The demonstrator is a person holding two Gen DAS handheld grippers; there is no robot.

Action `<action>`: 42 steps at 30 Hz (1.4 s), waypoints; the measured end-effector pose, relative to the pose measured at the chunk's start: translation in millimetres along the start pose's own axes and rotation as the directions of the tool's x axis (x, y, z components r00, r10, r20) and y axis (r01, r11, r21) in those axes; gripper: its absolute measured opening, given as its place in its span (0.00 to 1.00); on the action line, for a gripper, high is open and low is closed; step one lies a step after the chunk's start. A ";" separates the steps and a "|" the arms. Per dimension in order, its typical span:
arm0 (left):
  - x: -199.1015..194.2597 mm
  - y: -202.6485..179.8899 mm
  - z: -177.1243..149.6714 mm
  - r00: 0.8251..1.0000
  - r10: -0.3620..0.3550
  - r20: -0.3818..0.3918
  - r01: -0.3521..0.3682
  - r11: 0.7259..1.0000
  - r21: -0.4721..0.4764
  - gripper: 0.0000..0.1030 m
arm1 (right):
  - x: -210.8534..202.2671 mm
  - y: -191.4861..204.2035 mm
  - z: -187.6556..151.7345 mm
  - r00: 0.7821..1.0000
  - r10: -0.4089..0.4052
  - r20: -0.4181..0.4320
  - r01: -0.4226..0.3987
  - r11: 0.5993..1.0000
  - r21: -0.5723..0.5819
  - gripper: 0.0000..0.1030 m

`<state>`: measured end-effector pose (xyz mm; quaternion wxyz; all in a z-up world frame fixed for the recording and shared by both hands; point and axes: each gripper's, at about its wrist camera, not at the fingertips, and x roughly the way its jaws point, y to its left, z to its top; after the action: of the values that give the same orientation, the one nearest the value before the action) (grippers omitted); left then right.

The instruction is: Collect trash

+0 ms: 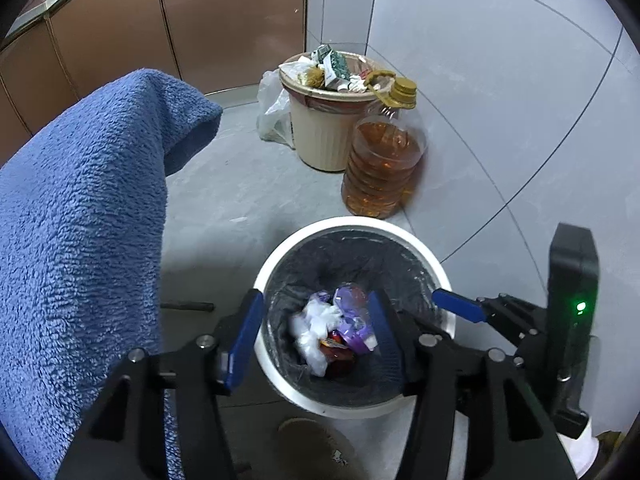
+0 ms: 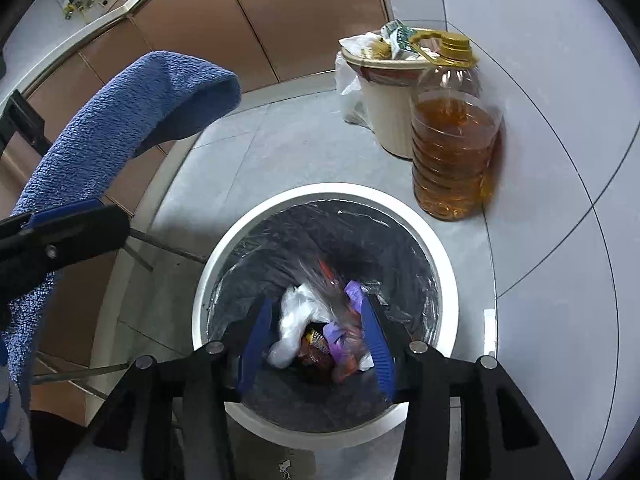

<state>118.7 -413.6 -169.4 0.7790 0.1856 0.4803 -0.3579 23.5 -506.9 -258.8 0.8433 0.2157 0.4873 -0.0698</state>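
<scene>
A white round bin (image 1: 416,242) (image 2: 248,224) with a dark liner stands on the floor below both grippers. Inside lies trash (image 1: 332,328) (image 2: 320,328): white plastic, purple wrappers and a red-orange packet. In the right wrist view a blurred clear wrapper (image 2: 330,280) appears to be dropping into the bin. My left gripper (image 1: 316,332) is open and empty above the bin's mouth. My right gripper (image 2: 320,340) is open above the bin, and its blue finger (image 1: 456,305) shows in the left wrist view over the bin's right rim.
A beige bin (image 1: 320,136) (image 2: 390,120) overflowing with rubbish stands in the corner, a clear bag (image 1: 272,108) beside it. A large bottle of amber oil (image 1: 384,160) (image 2: 452,148) stands by the wall. A blue towel (image 1: 88,208) (image 2: 120,120) hangs at left. Brown cabinets (image 1: 168,20) run behind.
</scene>
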 end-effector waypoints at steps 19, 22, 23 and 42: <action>-143.7 50.9 -41.4 0.926 0.203 0.319 -0.158 0.974 -0.160 0.51 | -97.9 85.2 0.7 0.981 0.032 0.193 -0.011 0.994 -0.112 0.59; -165.1 67.7 -58.4 0.906 0.260 0.335 -0.203 0.960 -0.194 0.51 | -112.8 112.0 -2.2 0.972 0.042 0.233 -0.009 0.990 -0.141 0.67; -173.8 74.6 -65.3 0.897 0.284 0.338 -0.222 0.952 -0.211 0.51 | -117.3 120.1 -4.3 0.969 0.045 0.245 -0.007 0.988 -0.154 0.70; -286.2 151.3 -186.6 0.704 0.604 0.374 -0.425 0.780 -0.459 0.72 | -178.8 244.7 -48.2 0.893 0.047 0.448 0.118 0.935 -0.334 1.00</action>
<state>34.4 -84.8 -13.2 0.9647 0.0777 0.2421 -0.0692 -26.5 -283.1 -54.9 0.9562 0.0297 0.2878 -0.0449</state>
